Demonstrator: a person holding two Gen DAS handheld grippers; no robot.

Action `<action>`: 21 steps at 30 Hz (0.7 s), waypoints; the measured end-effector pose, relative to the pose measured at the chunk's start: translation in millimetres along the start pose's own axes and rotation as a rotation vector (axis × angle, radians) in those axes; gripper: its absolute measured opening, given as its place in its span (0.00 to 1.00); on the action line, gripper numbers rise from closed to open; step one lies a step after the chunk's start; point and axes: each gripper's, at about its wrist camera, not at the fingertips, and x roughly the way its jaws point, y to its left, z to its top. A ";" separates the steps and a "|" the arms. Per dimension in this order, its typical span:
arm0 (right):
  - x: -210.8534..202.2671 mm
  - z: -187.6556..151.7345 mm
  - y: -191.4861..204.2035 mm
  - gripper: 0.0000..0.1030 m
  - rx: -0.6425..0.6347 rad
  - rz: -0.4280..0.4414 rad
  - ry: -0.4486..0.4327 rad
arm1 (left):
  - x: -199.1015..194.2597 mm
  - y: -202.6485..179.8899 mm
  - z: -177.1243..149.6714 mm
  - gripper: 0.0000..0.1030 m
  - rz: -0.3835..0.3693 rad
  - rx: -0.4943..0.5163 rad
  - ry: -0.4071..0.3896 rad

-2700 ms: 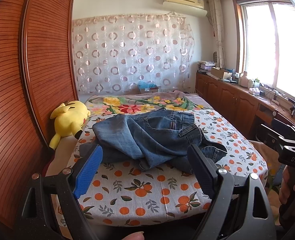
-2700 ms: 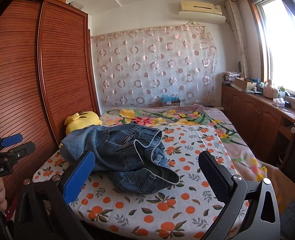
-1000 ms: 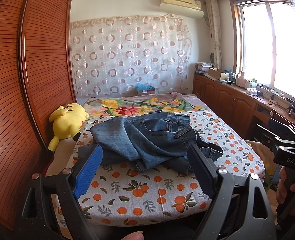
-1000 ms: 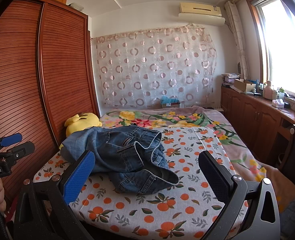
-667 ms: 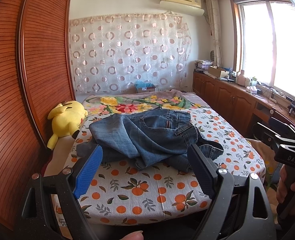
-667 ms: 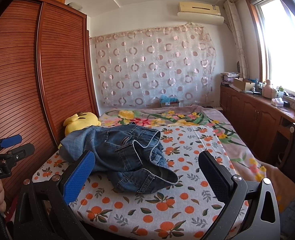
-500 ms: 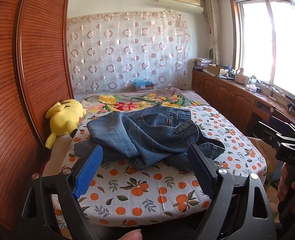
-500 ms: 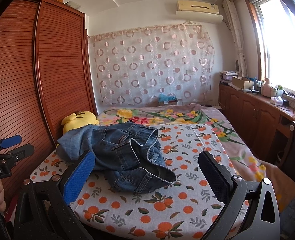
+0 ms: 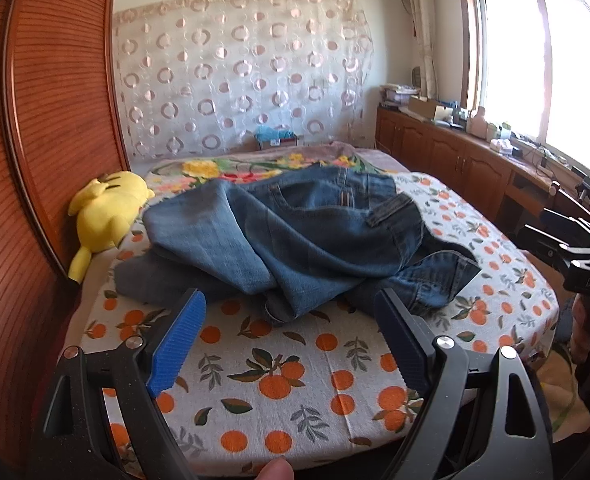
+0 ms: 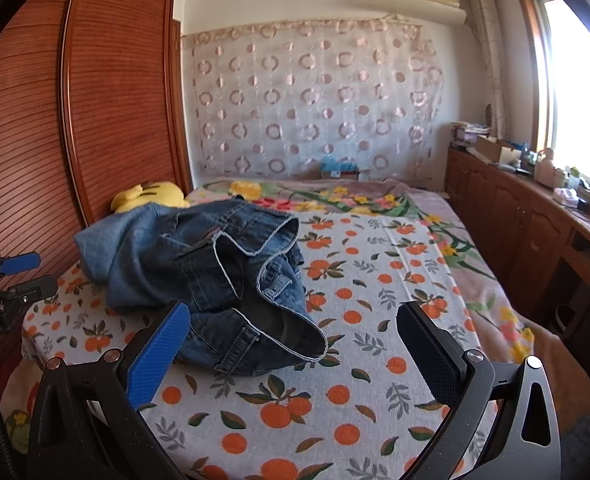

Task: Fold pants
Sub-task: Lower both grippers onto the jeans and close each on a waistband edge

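Left claw (image 9: 289, 336): jaws spread wide, nothing between them, held above the near edge of the bed (image 9: 295, 384). Directly ahead of it, beyond a strip of orange-print sheet, the jeans (image 9: 295, 240) lie in a crumpled heap, unfolded; one leg end points toward the claw. Left of the heap and farther off, a yellow plush toy (image 9: 103, 212) rests by the wooden wardrobe (image 9: 47, 120).

Right claw (image 10: 293, 342): jaws likewise spread wide and empty, over the near edge of the bed. The jeans sit ahead and to its left, the open waistband nearest, just past the blue left pad (image 10: 157, 356). Ahead and right is bare sheet. Farthest off, a circle-patterned curtain (image 10: 315, 100) spans the back wall.
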 end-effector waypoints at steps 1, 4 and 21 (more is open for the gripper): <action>4.7 0.7 -2.1 1.00 -0.004 0.012 0.012 | 5.3 1.2 -0.7 0.85 0.001 0.002 0.008; 22.5 3.6 -10.8 0.93 -0.017 0.029 0.052 | 20.9 0.6 -1.6 0.85 0.001 0.013 0.027; 63.7 -0.2 -43.4 0.49 0.050 0.148 0.248 | 71.7 -39.5 52.0 0.67 -0.220 0.138 0.053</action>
